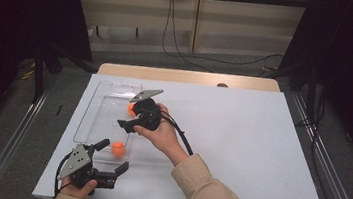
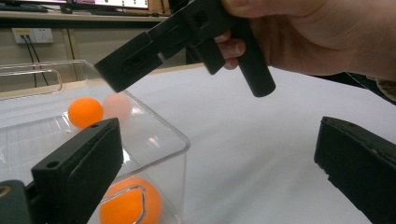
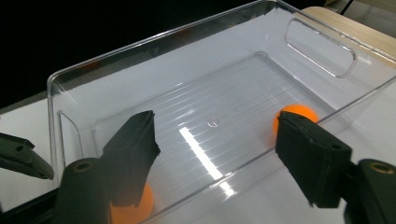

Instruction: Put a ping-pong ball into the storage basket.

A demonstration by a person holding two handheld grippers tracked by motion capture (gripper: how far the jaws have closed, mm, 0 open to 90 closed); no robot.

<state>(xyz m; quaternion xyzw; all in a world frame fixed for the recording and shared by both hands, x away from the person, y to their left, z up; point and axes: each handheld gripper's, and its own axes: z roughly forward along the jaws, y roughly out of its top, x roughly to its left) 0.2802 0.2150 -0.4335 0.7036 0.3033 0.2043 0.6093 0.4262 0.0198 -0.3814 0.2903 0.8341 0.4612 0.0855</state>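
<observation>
A clear plastic bin (image 1: pixel 94 101) lies on the white table sheet with two orange balls in it. One ball (image 1: pixel 118 148) rests at its near end, the other (image 1: pixel 131 108) farther back by the right wall. My right gripper (image 1: pixel 127 116) hovers over the bin's right wall, open, with nothing between its jaws (image 3: pixel 215 128); the far ball (image 3: pixel 294 112) peeks out behind its right jaw. Low at the bin's near corner, my left gripper (image 1: pixel 112 155) stands open and empty (image 2: pixel 217 140). The near ball (image 2: pixel 133 203) lies behind the bin wall beside its left jaw.
The white sheet (image 1: pixel 239 147) covers most of the table, with a strip of wooden tabletop (image 1: pixel 187 76) at the far edge. Dark curtains hang on both sides. A cable (image 1: pixel 183 135) trails from the right gripper along the forearm.
</observation>
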